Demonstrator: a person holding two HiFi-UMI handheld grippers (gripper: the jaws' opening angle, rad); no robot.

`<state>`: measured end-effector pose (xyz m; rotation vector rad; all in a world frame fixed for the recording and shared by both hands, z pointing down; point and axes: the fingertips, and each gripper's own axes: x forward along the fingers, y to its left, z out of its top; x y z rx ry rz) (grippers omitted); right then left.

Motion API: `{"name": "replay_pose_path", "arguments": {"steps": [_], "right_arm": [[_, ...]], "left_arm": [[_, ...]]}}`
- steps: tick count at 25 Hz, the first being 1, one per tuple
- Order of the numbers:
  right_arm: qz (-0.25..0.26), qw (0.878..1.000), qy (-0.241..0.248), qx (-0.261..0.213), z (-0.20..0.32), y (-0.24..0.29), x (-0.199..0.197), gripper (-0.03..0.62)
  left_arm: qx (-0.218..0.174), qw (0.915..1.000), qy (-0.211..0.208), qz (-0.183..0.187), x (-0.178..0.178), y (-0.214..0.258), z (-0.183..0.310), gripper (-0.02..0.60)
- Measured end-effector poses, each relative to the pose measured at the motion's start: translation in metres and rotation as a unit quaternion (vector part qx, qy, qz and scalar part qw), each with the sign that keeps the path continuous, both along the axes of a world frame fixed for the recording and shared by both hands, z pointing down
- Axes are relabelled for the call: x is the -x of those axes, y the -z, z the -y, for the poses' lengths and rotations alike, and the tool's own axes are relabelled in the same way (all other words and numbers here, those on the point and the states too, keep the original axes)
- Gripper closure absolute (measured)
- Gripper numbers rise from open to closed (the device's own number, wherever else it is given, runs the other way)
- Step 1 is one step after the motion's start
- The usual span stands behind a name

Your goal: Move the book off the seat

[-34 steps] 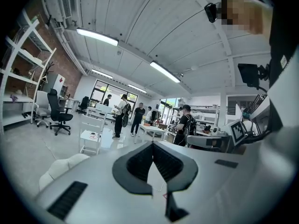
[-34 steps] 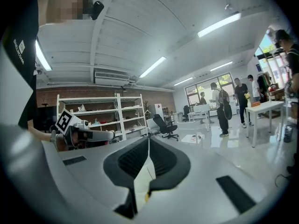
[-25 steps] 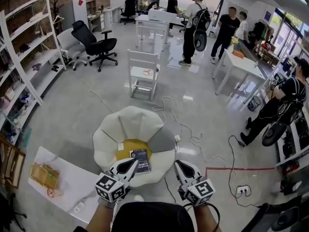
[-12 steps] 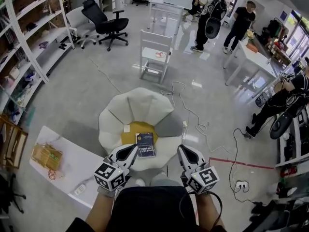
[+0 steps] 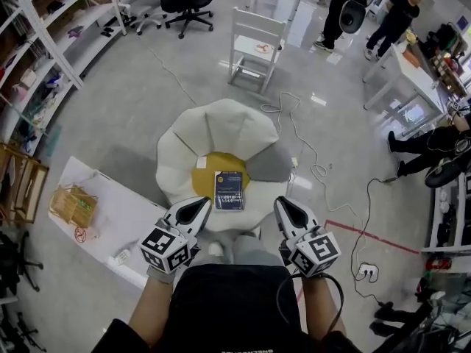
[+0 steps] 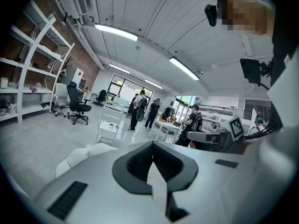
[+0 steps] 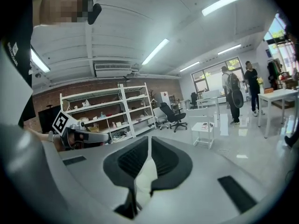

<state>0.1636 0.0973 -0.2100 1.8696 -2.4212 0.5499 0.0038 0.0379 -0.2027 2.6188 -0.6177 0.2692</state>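
Presently, dark book (image 5: 229, 190) lies on yellow seat (image 5: 204, 179); left gripper (image 5: 199, 209) and right gripper (image 5: 285, 208) both closed, empty.

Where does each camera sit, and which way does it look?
Head view: on the head, steeply down at the book on the seat; arms, left gripper, right gripper show.
Left gripper view: on that gripper, across the room; shut jaws show.
Right gripper view: on that gripper, toward the shelves; shut jaws show.
Shared: all show the white chair.
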Motion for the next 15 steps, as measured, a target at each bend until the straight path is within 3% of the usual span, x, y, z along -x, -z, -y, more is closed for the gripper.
{"name": "replay_pose_path", "arguments": {"steps": [15], "right_arm": [[0.041, 0.992, 0.056, 0.101, 0.047, -0.087, -0.022, 0.574]], "left_arm": [[0.073, 0.9942, 0.042, 0.066, -0.025, -0.080, 0.022, 0.574]]}}
